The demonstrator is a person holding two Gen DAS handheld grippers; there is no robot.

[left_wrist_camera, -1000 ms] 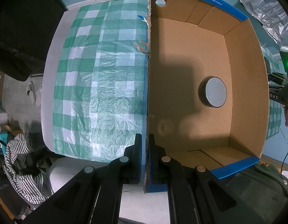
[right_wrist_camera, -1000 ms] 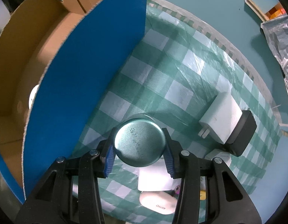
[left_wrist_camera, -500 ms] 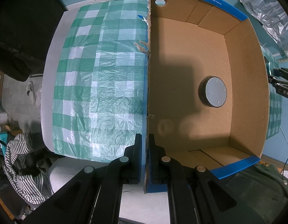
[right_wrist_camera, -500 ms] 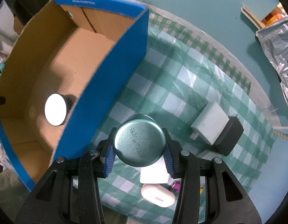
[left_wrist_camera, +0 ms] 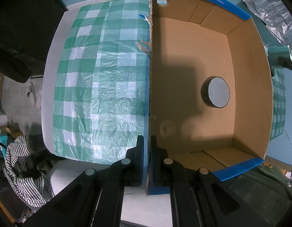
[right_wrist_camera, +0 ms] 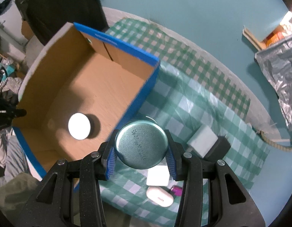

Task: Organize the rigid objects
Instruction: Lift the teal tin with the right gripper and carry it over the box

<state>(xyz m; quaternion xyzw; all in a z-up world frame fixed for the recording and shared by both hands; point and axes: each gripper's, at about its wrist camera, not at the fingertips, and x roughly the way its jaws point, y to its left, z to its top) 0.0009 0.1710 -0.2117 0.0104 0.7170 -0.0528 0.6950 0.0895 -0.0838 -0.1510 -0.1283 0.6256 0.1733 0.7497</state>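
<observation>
My right gripper is shut on a round green tin and holds it in the air just right of the blue cardboard box. The tin also shows at the far right of the left wrist view. My left gripper is shut on the box's near left wall. A round black puck with a silver face lies on the box floor; it also shows in the right wrist view.
On the green checked cloth lie a white charger, a black block, a white square, a white earbud case and a small purple item. A silver foil bag is at the right.
My right gripper has lifted the green tin well above the cloth and the box's right wall, bringing the box's inside into view. The left gripper has kept still on the box wall.
</observation>
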